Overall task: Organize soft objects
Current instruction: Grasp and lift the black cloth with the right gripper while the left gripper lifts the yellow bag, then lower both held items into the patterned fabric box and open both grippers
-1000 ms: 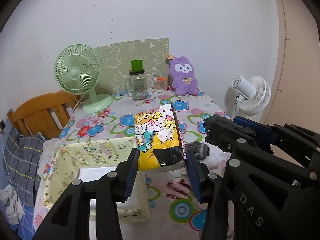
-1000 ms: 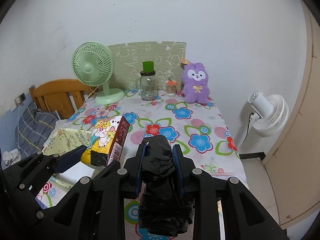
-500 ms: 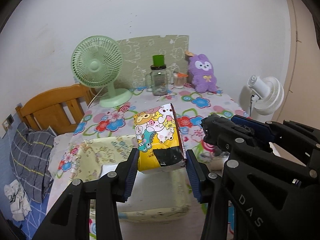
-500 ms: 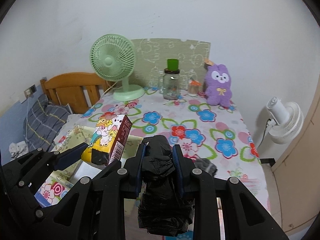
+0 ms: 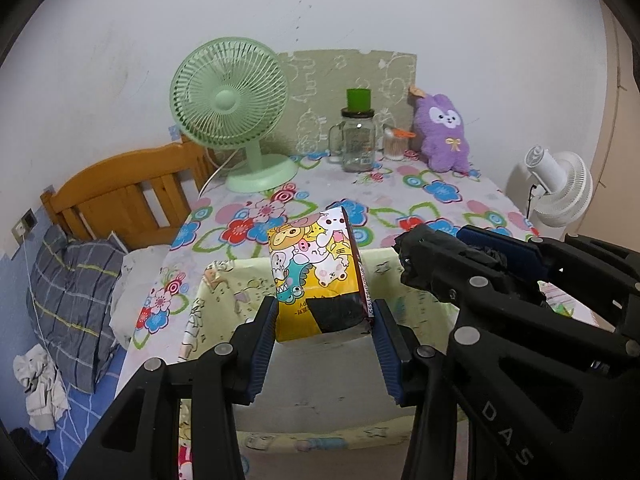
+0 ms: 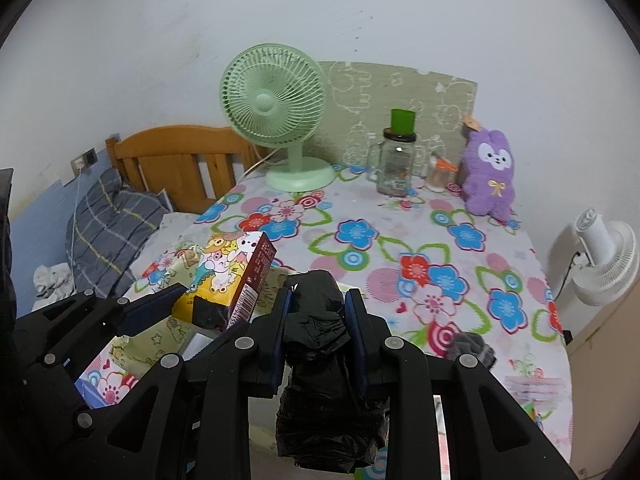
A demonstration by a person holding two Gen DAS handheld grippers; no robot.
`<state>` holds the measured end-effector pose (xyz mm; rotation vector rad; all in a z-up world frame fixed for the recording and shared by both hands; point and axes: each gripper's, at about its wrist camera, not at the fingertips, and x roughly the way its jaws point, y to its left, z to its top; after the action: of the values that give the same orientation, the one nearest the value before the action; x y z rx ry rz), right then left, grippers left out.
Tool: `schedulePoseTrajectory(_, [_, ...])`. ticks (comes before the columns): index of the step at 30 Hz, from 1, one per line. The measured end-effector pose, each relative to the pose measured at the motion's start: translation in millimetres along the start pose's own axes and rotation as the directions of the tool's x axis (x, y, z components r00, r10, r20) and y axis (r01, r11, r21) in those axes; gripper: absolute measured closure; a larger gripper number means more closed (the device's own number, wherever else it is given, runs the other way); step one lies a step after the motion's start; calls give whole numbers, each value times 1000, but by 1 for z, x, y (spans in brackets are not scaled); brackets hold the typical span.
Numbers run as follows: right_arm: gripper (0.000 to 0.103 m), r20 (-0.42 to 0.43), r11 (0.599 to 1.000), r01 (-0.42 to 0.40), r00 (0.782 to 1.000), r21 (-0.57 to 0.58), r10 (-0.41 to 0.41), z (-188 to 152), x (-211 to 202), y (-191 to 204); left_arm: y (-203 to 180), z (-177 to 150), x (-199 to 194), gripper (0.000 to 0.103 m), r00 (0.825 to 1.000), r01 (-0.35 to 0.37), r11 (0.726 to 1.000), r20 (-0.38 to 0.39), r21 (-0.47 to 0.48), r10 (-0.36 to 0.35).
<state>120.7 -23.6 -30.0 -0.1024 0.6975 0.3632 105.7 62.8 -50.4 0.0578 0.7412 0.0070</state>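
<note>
both claws have swung left over the last second, and the pale yellow fabric bin (image 5: 224, 300) now sits right under them, where a moment ago it was off to the side. that reads as the approach to a drop-off being nearly done.

left claw (image 5: 325, 322) is clamped on the cartoon tissue pack (image 5: 316, 272), blue pads pressing its lower sides; it hangs above the bin's open mouth. right claw (image 6: 318, 328) is closed narrow on a black plastic bag roll (image 6: 320, 352), also lifted, just beside the pack.

the pack is glossy printed film, boxy but squashy. the roll is crinkled, shiny and limp at its lower end. the bin has floppy walls with a faint print. a grey soft bundle (image 6: 472, 346) waits on the flowered surface (image 6: 400, 240), and the purple plush (image 6: 490, 176) sits at the back.
</note>
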Motion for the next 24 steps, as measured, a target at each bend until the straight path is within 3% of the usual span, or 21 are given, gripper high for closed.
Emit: schedulePoseTrajectory(24, [73,-137,999,-50,989,2,50,-7,79,28,35,-23,62,52,984,-7,1000,-180,-12,5])
